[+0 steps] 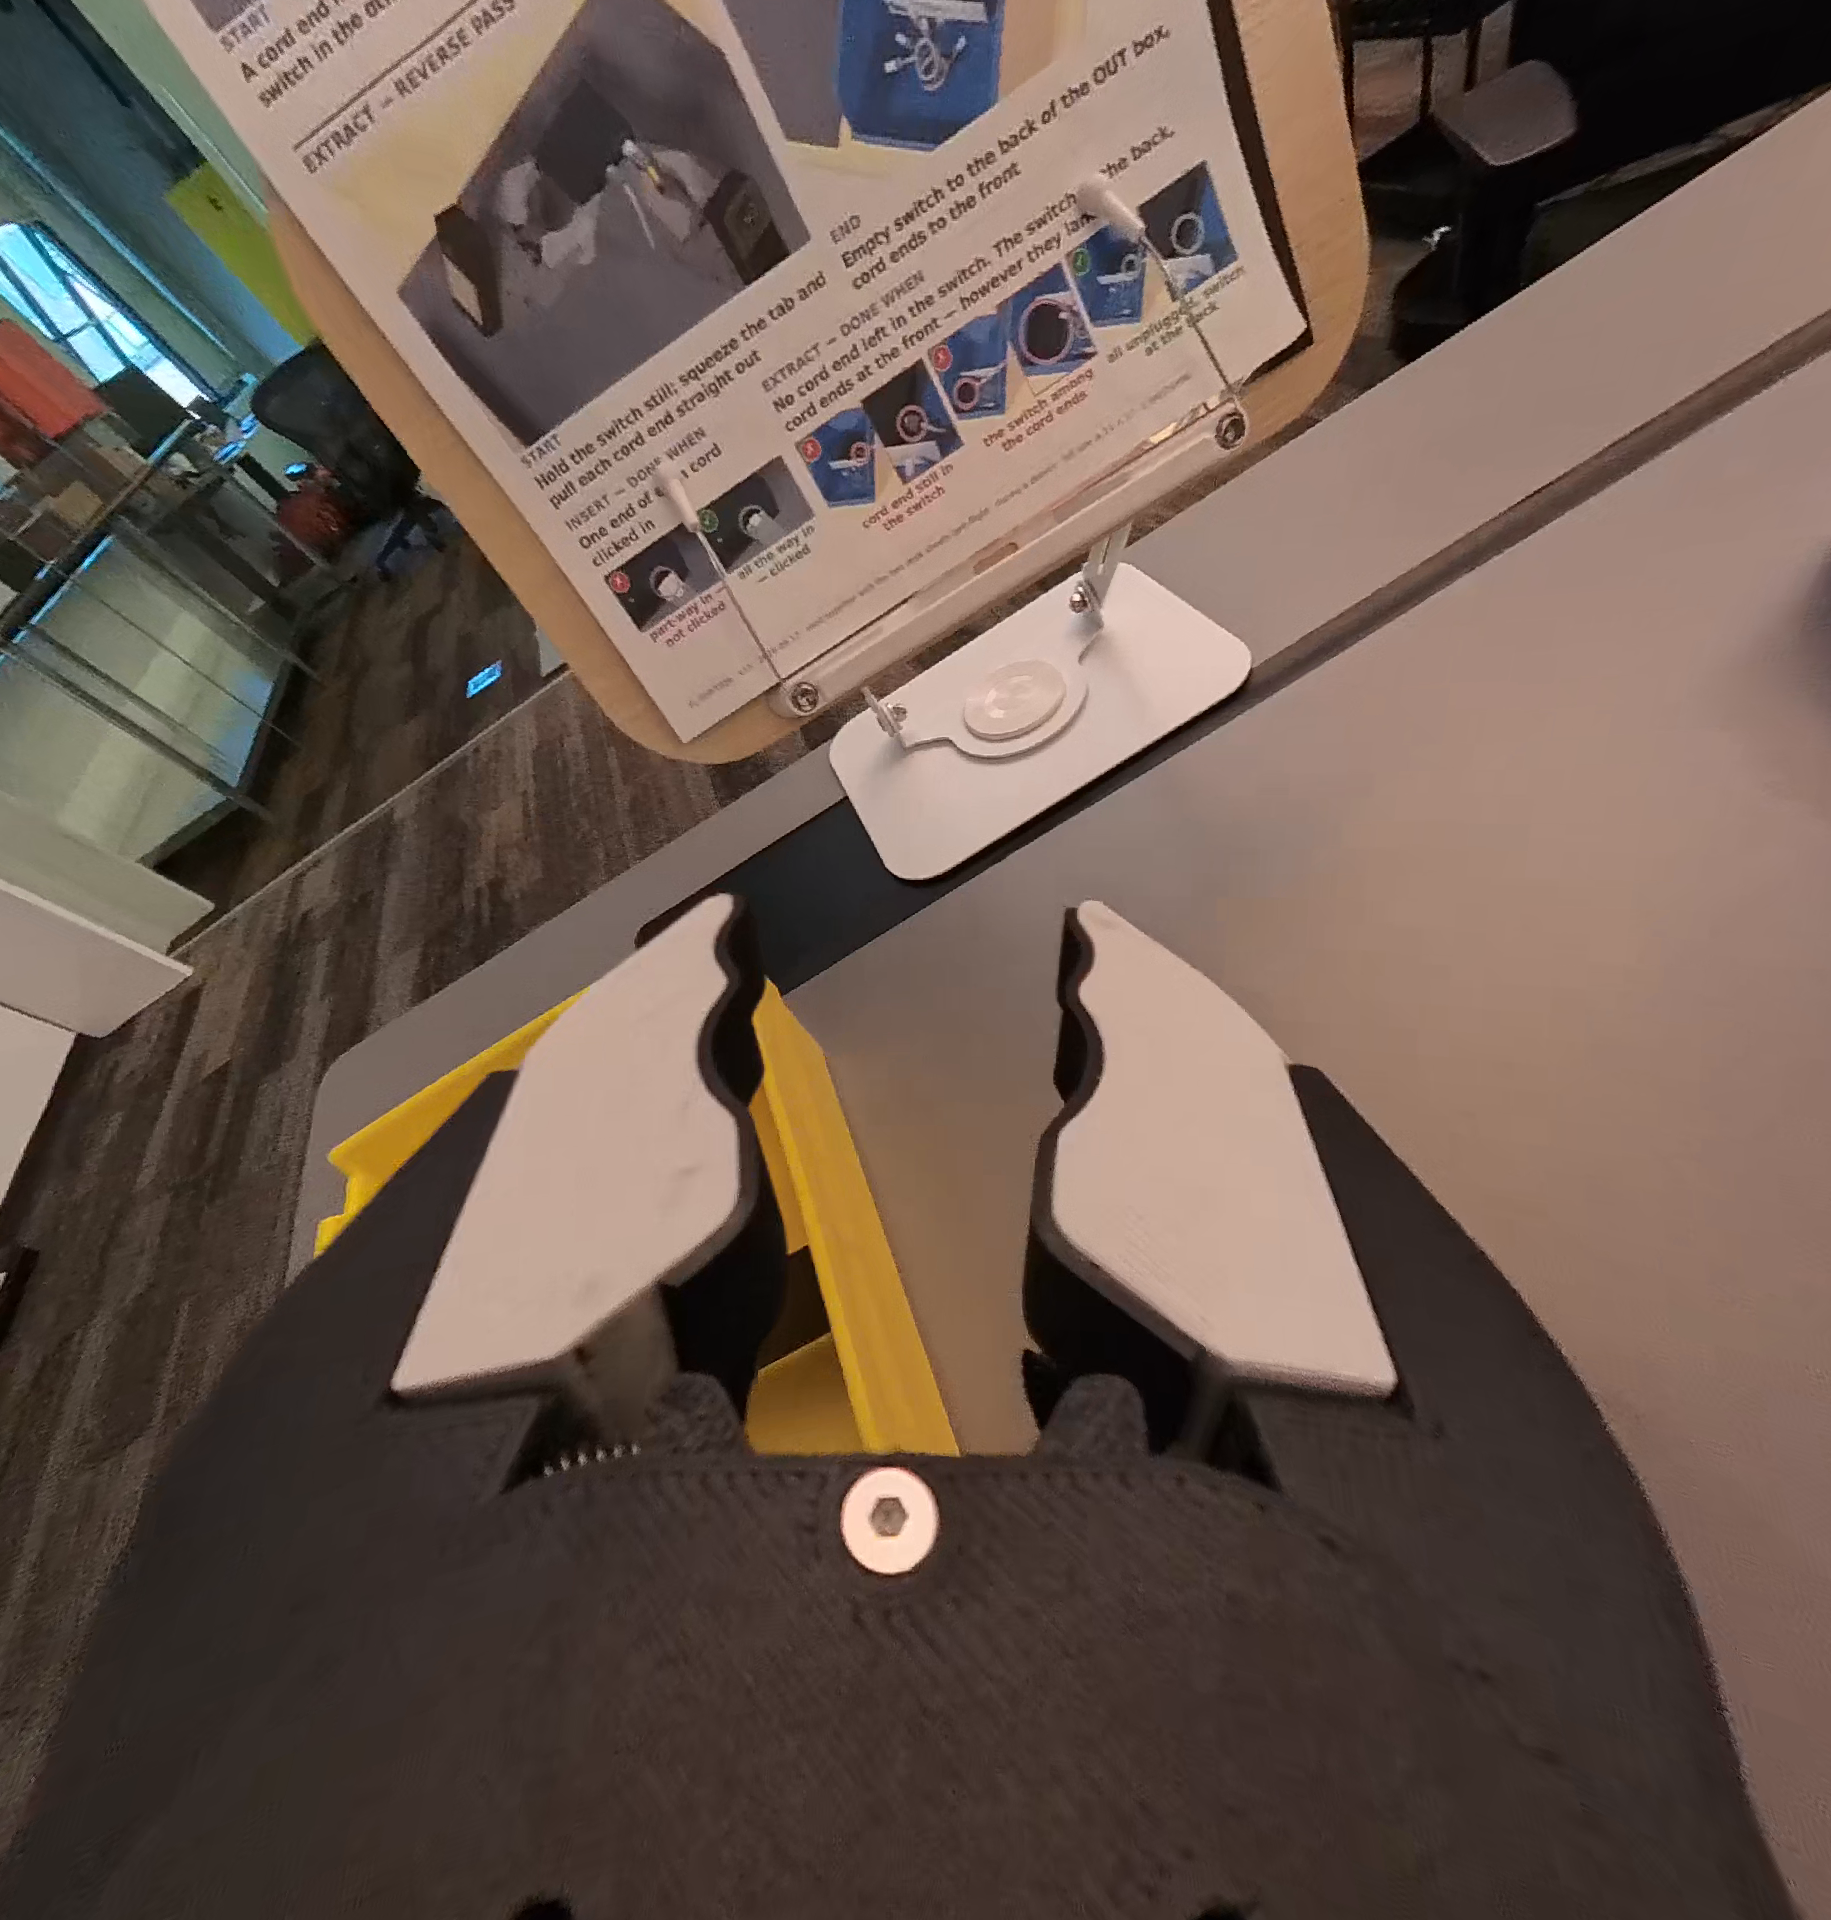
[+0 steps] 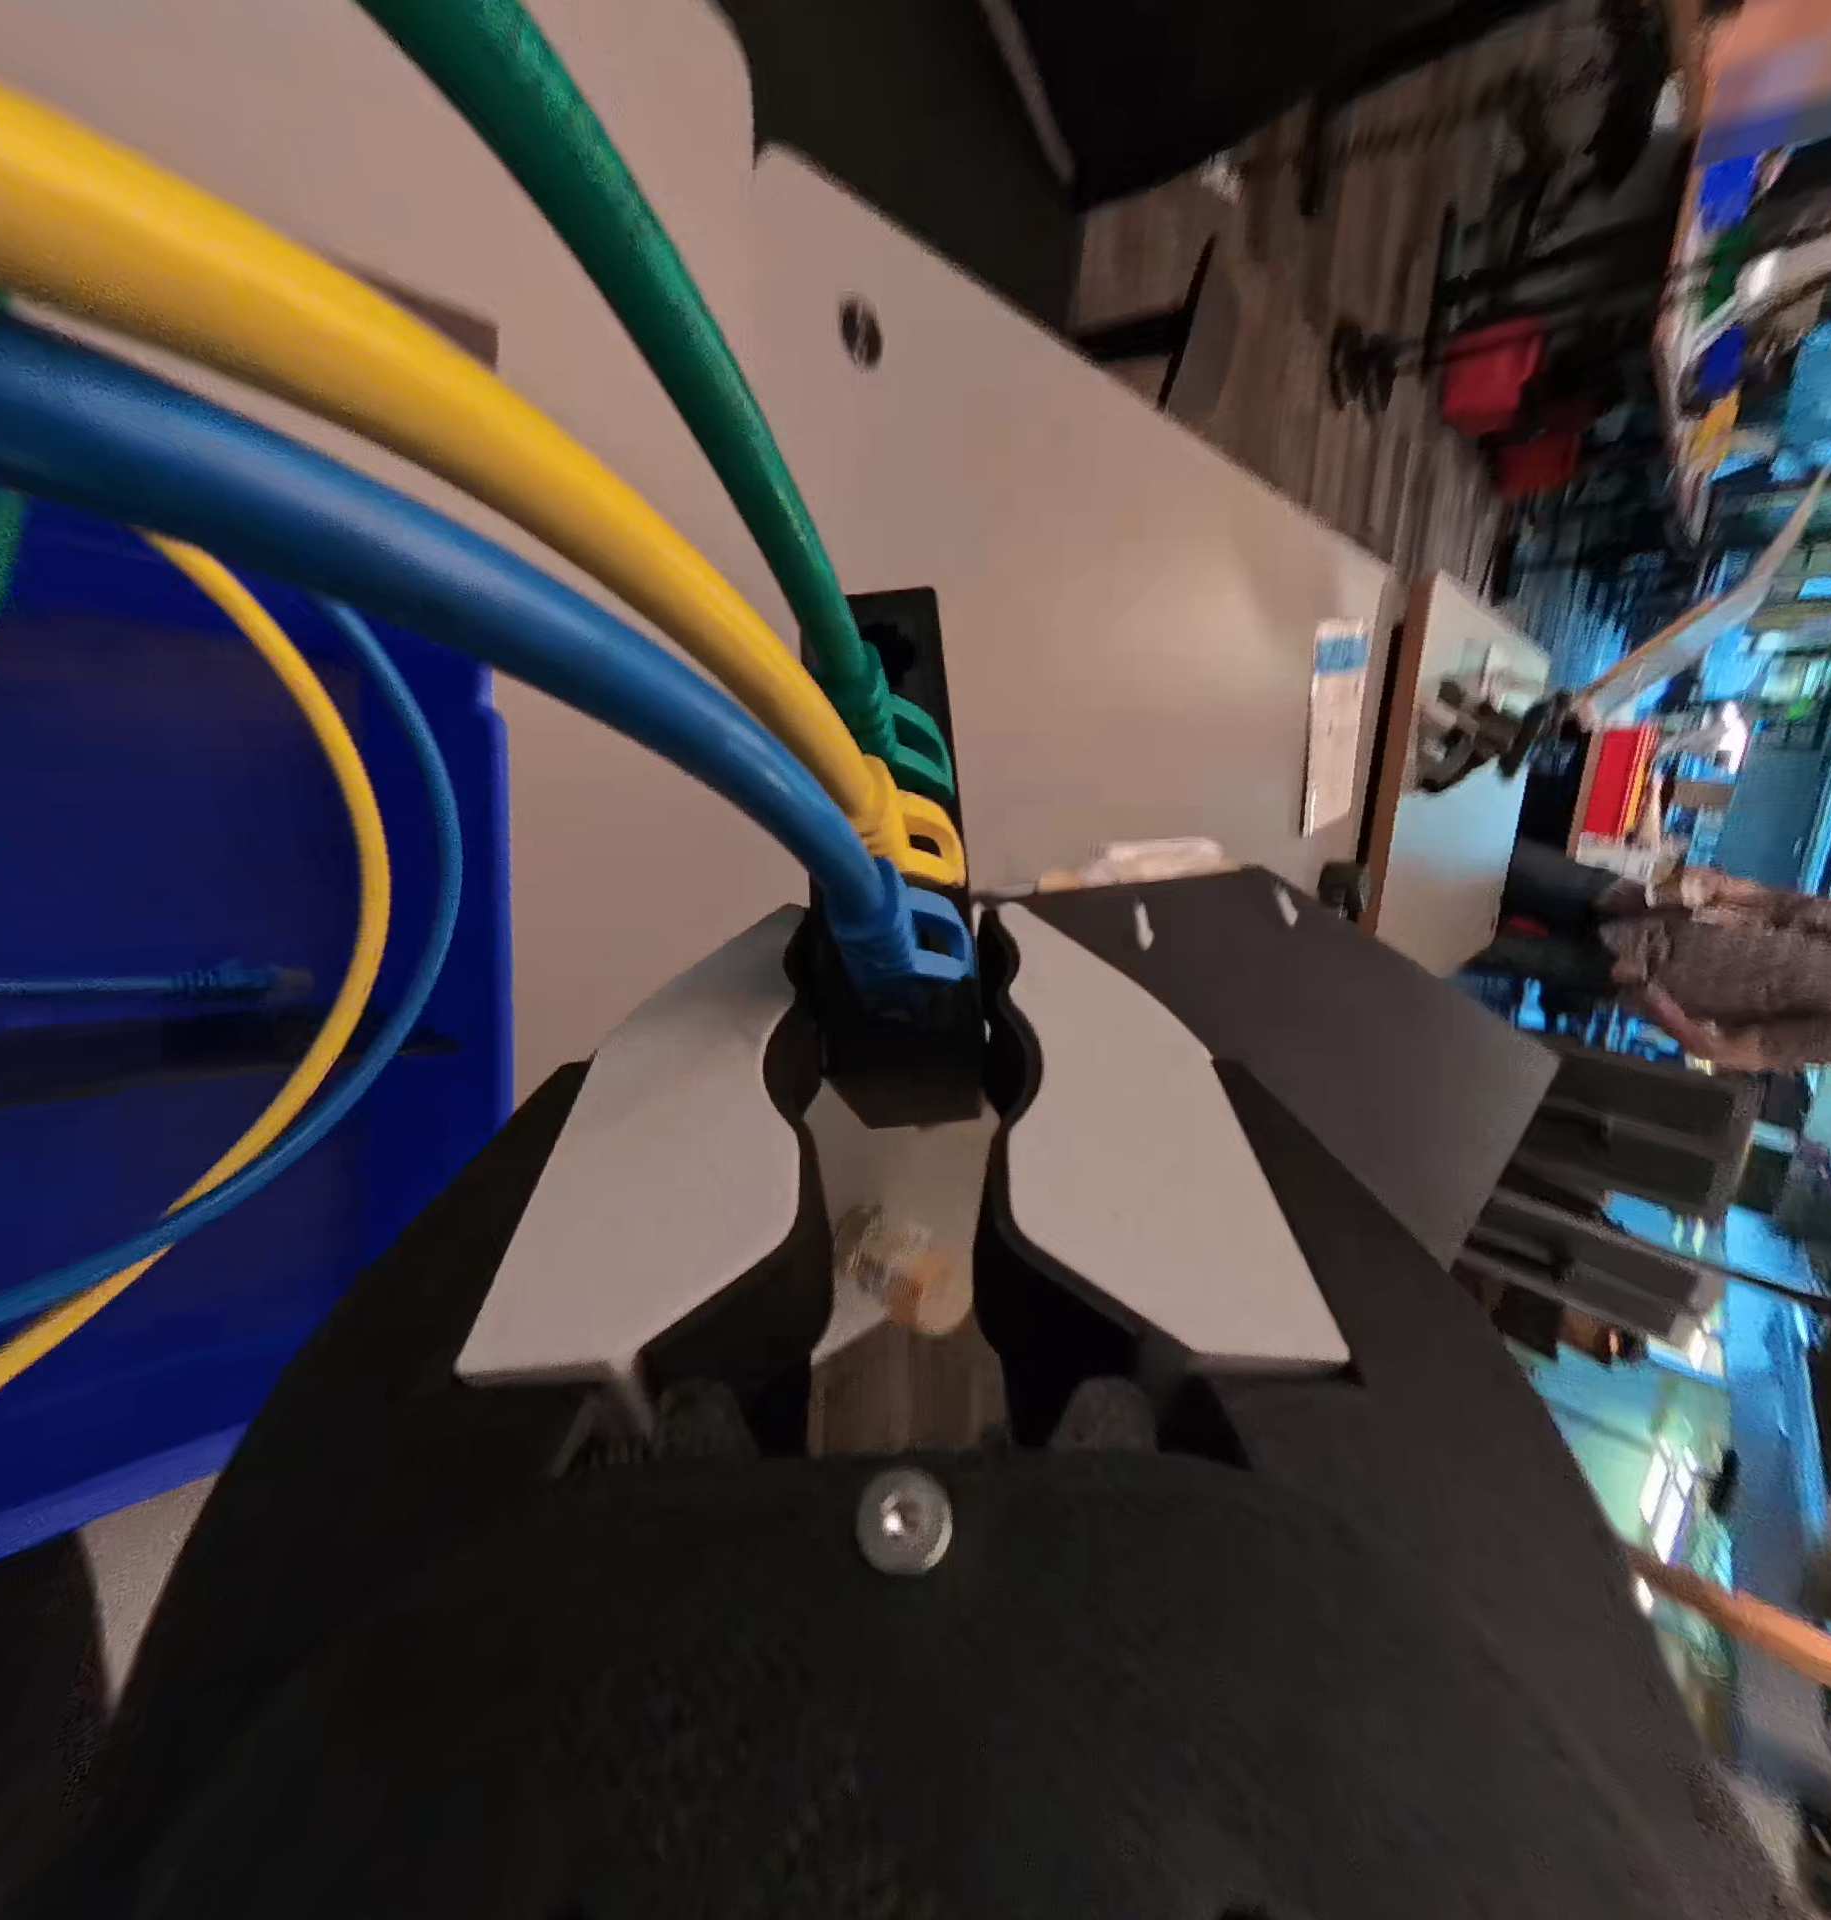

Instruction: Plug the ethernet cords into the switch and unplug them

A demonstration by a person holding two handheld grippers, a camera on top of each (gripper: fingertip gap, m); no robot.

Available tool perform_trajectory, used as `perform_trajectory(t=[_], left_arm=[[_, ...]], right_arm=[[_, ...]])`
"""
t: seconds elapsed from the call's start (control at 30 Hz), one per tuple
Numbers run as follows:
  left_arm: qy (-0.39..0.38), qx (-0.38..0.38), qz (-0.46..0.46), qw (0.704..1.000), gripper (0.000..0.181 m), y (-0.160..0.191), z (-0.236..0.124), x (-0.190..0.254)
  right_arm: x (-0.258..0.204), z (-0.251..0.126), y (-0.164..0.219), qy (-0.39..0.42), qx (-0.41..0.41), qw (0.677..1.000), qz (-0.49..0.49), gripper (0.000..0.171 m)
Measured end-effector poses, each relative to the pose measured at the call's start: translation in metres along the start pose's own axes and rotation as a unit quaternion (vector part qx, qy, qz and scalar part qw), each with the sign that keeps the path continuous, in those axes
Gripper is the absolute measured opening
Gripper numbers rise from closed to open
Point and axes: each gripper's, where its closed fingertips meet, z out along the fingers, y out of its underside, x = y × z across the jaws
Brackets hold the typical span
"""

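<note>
In the right wrist view my right gripper [image 2: 890,956] is shut on a small black switch [image 2: 906,1081] and holds it up above the table. A blue cord [image 2: 371,561], a yellow cord [image 2: 391,384] and a green cord [image 2: 641,270] are plugged into its ports side by side; one port beyond the green plug shows empty. The cords loop back to the left. A clear loose plug [image 2: 895,1262] lies below between the fingers. In the left wrist view my left gripper [image 1: 906,935] is open and empty above the grey table [image 1: 1462,935].
A blue bin [image 2: 163,831] stands at the left of the right wrist view, with another blue cord end inside. A yellow bin [image 1: 838,1226] sits under my left gripper. An instruction board [image 1: 765,343] on a white stand [image 1: 1046,727] rises at the table's far edge. My right fingertips sit around 60 centimeters from my left ones.
</note>
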Motion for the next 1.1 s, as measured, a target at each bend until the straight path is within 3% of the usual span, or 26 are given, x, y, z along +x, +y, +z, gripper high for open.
perform_trajectory(t=[0.1,0.23,0.47,0.53,0.73,0.8,1.1], left_arm=[[0.006,-0.010,0.004,1.000,0.054,0.000,-0.001,0.002],[0.013,-0.014,0.002,1.000,0.053,-0.001,-0.005,0.003],[0.015,-0.011,0.000,1.000,0.052,-0.003,-0.008,0.004],[0.019,-0.013,0.000,1.000,0.052,-0.002,-0.006,0.006],[0.029,-0.034,0.020,0.999,0.052,0.005,0.001,0.020],[0.032,-0.033,0.026,0.999,0.052,0.004,0.001,0.024],[0.066,-0.060,0.012,0.996,0.051,0.017,0.011,0.033]], right_arm=[[-0.014,0.018,0.010,0.014,-0.058,0.998,0.002,0.030],[-0.035,0.043,0.013,0.007,-0.067,0.996,0.051,0.029],[-0.106,0.080,0.006,-0.094,-0.022,0.990,0.102,0.030],[-0.111,0.088,0.010,-0.063,-0.022,0.995,0.067,0.030],[-0.102,0.064,0.004,-0.002,0.013,1.000,-0.005,0.029],[-0.112,0.056,0.004,-0.035,0.010,0.999,-0.006,0.029],[-0.155,0.069,0.023,-0.145,-0.140,0.979,0.015,0.030]])
